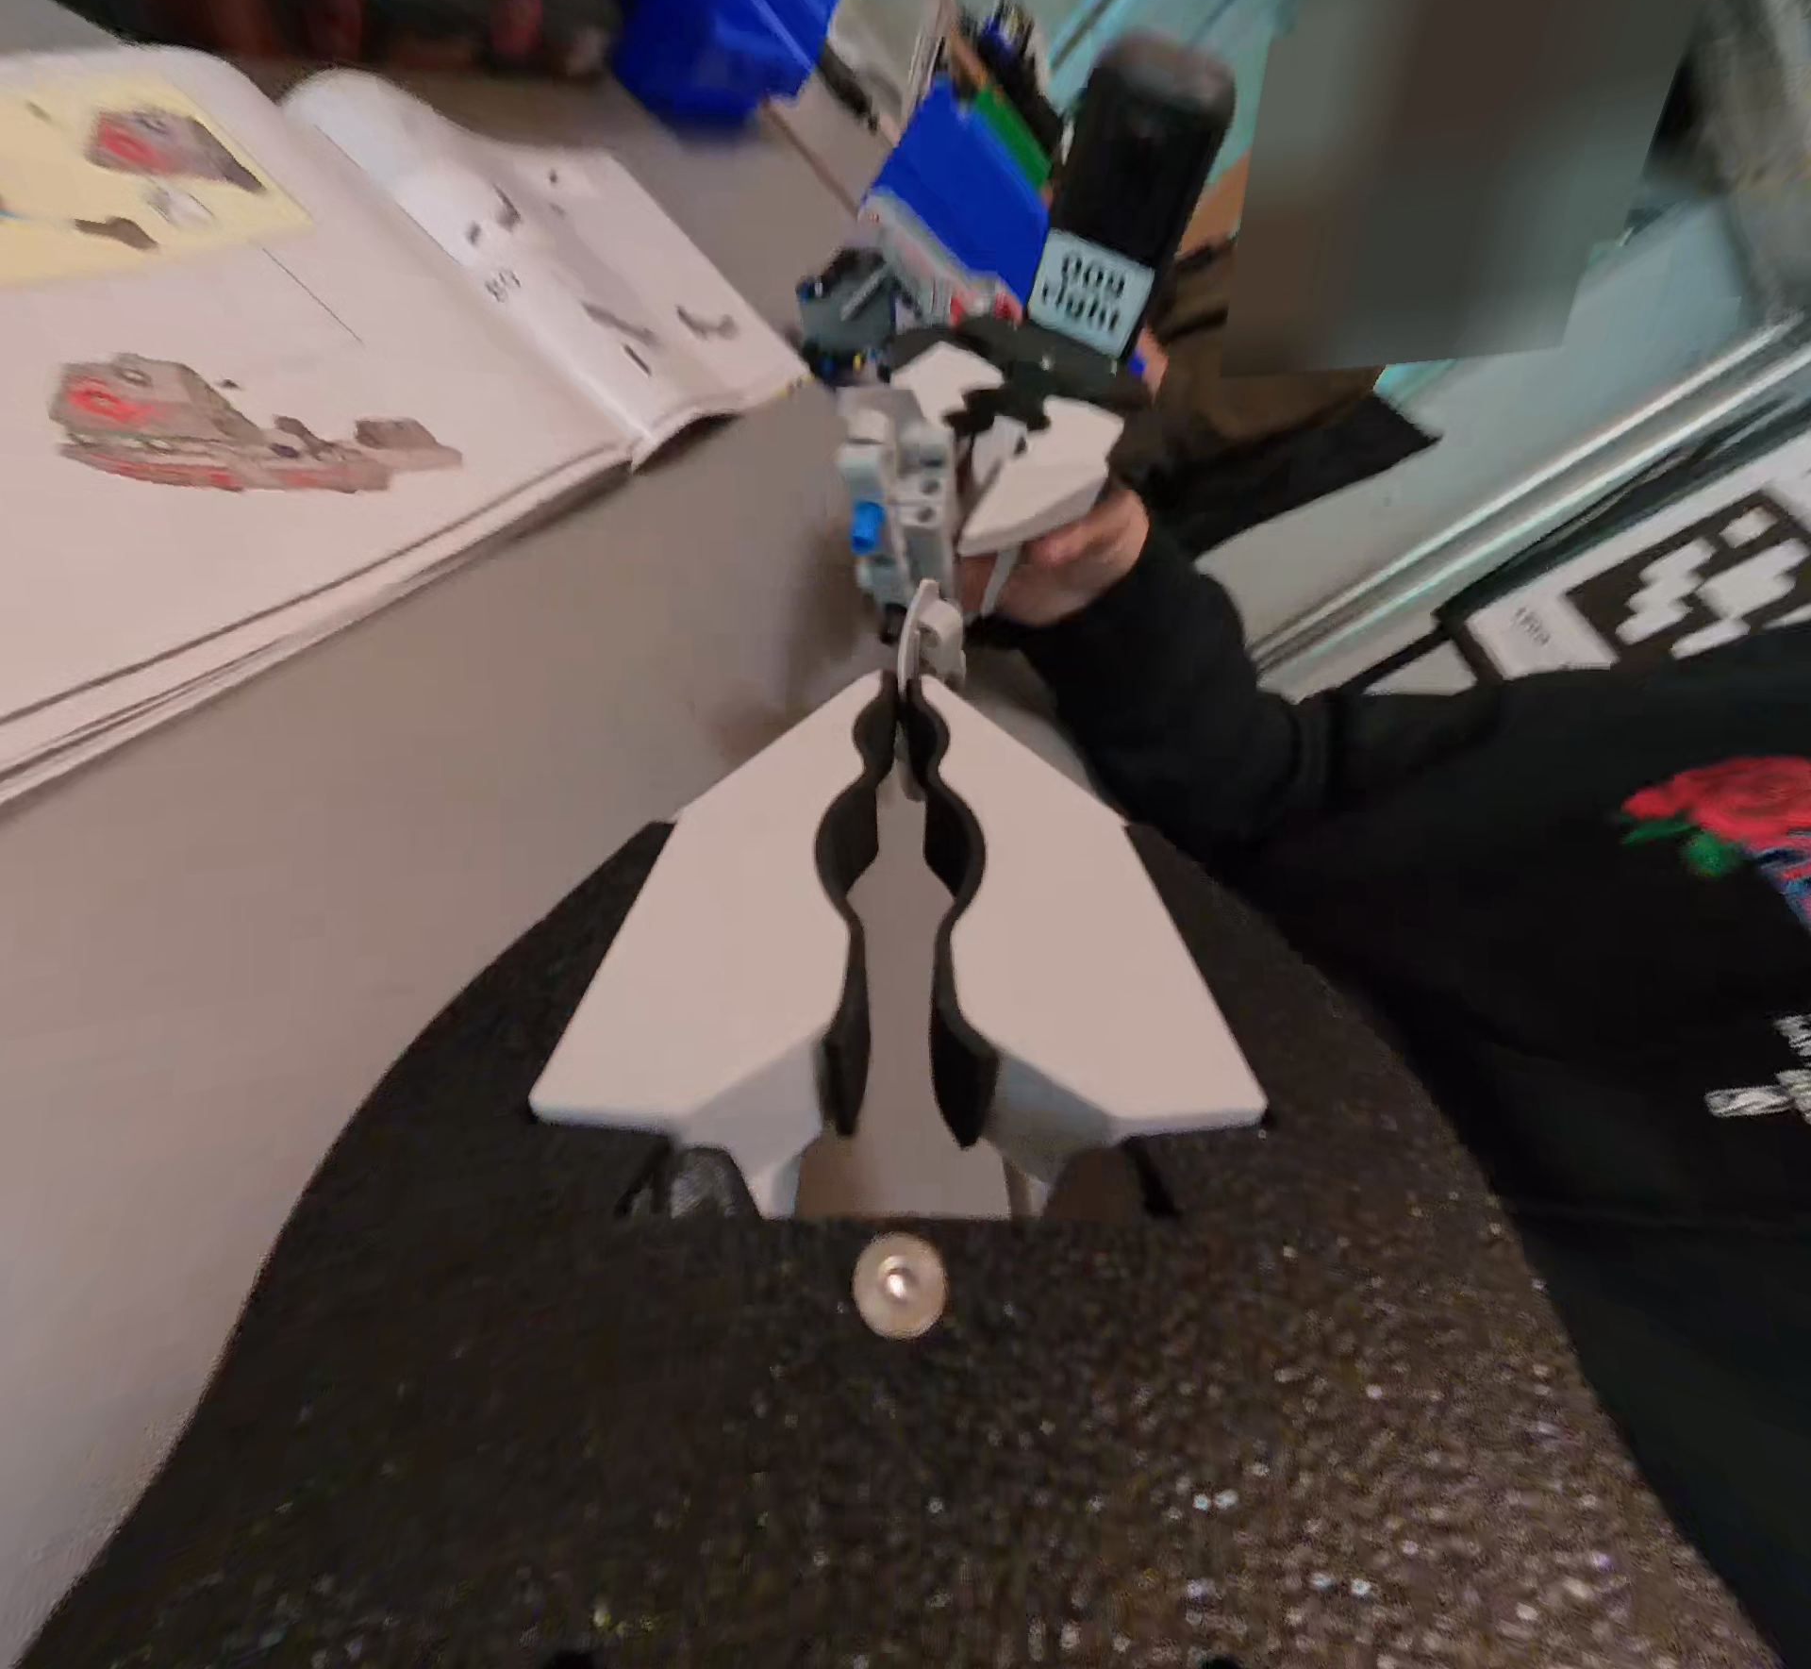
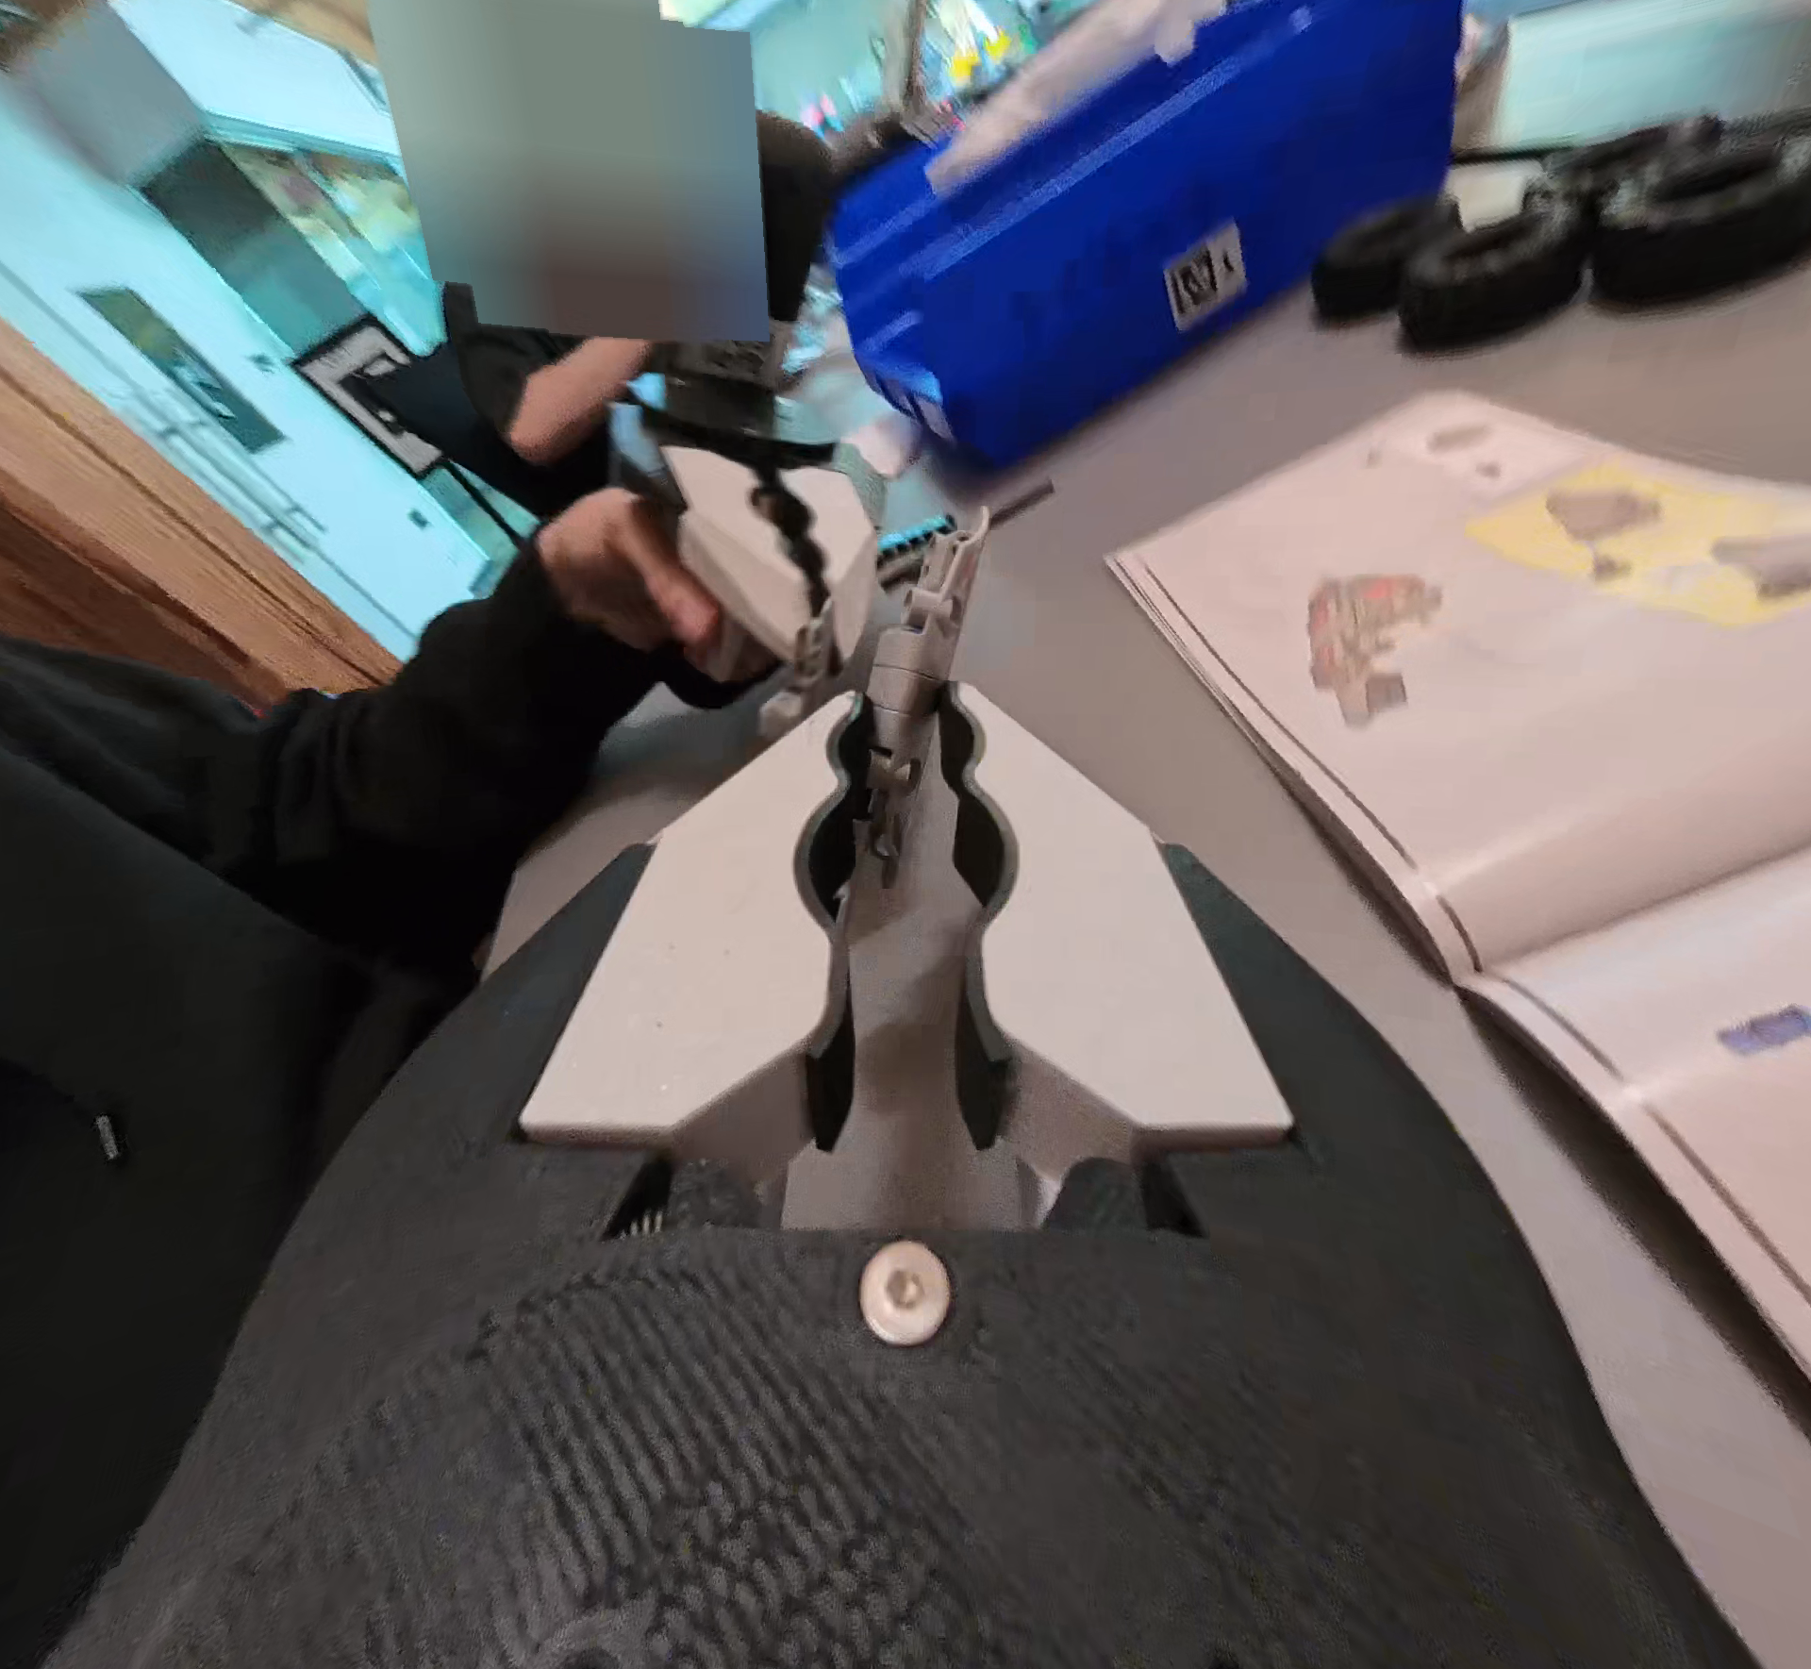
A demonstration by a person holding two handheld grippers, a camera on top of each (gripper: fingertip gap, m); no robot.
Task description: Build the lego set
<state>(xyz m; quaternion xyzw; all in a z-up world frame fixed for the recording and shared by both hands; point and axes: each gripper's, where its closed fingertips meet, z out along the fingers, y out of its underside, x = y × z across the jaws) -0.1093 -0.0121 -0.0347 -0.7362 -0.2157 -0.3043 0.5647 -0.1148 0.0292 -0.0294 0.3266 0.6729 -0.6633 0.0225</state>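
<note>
Left tool [image 1: 900, 691] is clenched on a small grey connector piece [image 1: 926, 642], held above the bench [image 1: 412, 740]. Right tool [image 2: 906, 710] grips the grey lego assembly [image 2: 926, 612], long axis along its fingers. Connector sits just below the assembly's lower end, nearly touching; I judge mating comes next. Both views blurred.

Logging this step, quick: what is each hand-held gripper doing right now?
Left hand-held gripper: shut on a small grey Lego piece.
Right hand-held gripper: shut on a grey Lego assembly.
</note>
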